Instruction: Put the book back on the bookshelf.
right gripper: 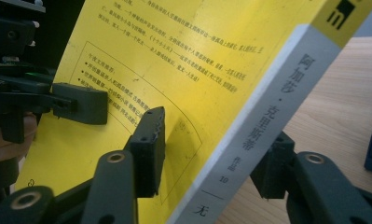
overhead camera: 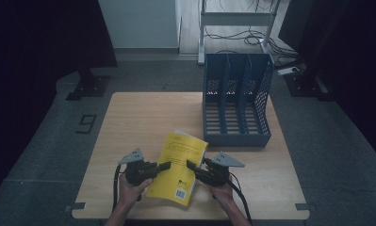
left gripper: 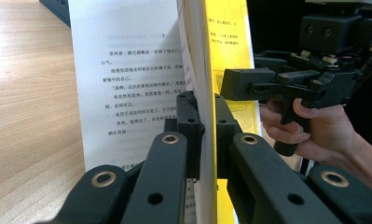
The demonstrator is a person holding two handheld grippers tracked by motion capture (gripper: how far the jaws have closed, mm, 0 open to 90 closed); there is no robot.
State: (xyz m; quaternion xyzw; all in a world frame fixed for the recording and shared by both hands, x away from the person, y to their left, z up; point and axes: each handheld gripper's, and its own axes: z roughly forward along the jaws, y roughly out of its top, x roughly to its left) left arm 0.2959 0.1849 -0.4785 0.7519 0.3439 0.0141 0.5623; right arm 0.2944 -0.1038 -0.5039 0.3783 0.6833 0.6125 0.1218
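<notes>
A thick yellow paperback (overhead camera: 178, 165) is held tilted above the front middle of the wooden table (overhead camera: 138, 117). My left gripper (overhead camera: 164, 165) grips its left edge. In the left gripper view the jaws (left gripper: 203, 105) are shut on the page block and the yellow cover (left gripper: 225, 46), while one white page (left gripper: 127, 84) fans off to the left. My right gripper (overhead camera: 191, 165) comes in from the right. Its jaws (right gripper: 216, 128) stand open on either side of the grey spine (right gripper: 267, 116), one over the yellow cover (right gripper: 174, 56), the other behind the book.
A blue three-slot file organizer (overhead camera: 237, 99) stands at the back right of the table, its open side facing the person. Bare wood lies left of the book and behind it. Cables and a metal stand leg (overhead camera: 202, 33) lie on the floor beyond.
</notes>
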